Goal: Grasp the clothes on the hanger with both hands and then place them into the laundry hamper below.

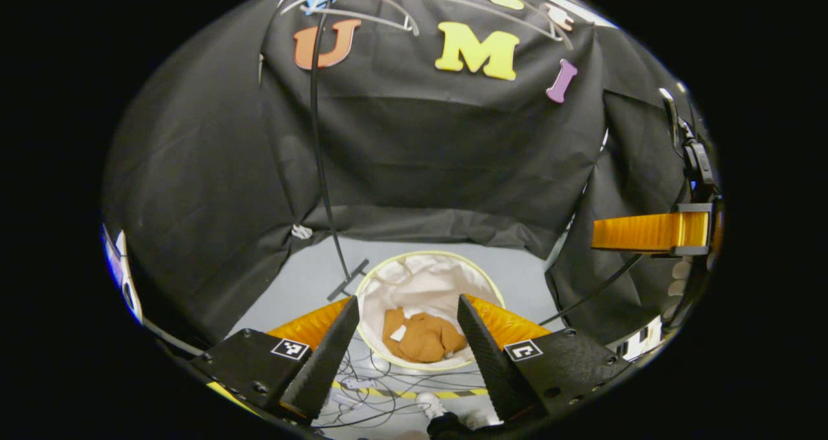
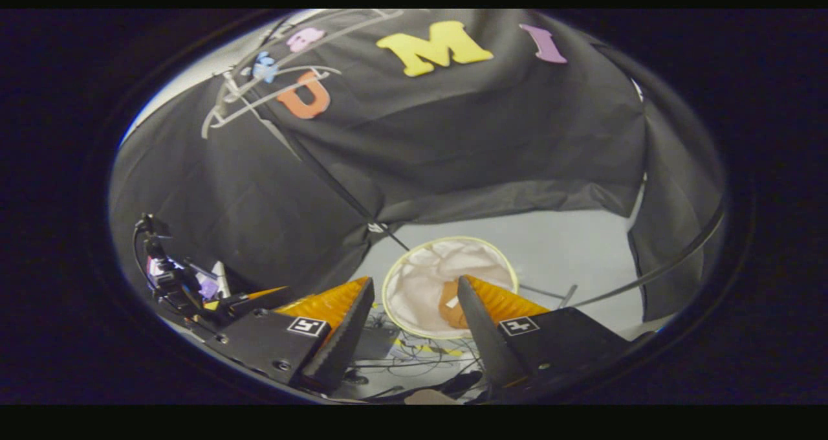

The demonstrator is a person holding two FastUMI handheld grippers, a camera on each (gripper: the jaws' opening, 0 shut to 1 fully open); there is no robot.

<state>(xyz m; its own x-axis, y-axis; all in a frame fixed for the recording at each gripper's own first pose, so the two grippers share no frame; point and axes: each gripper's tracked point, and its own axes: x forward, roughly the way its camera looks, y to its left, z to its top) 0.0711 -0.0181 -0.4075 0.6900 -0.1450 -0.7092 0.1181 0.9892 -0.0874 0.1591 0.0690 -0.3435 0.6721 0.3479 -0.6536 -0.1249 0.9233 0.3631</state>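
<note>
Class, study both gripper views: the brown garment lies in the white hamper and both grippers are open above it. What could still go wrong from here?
1. Loose cables lie on the floor just in front of the hamper; a lowered left gripper or right gripper might snag them.
2. The brown garment sits bunched toward the hamper's near wall, so a nudge to the light hamper could perhaps tip it out.

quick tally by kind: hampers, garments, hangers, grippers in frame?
Laundry hamper: 1
Brown garment, lying in the hamper: 1
Hangers up on the rail, bare, several overlapping: cannot count exactly
Hand-held grippers: 2, left hand-held gripper and right hand-held gripper, both open
Total, hangers aside: 4
</note>
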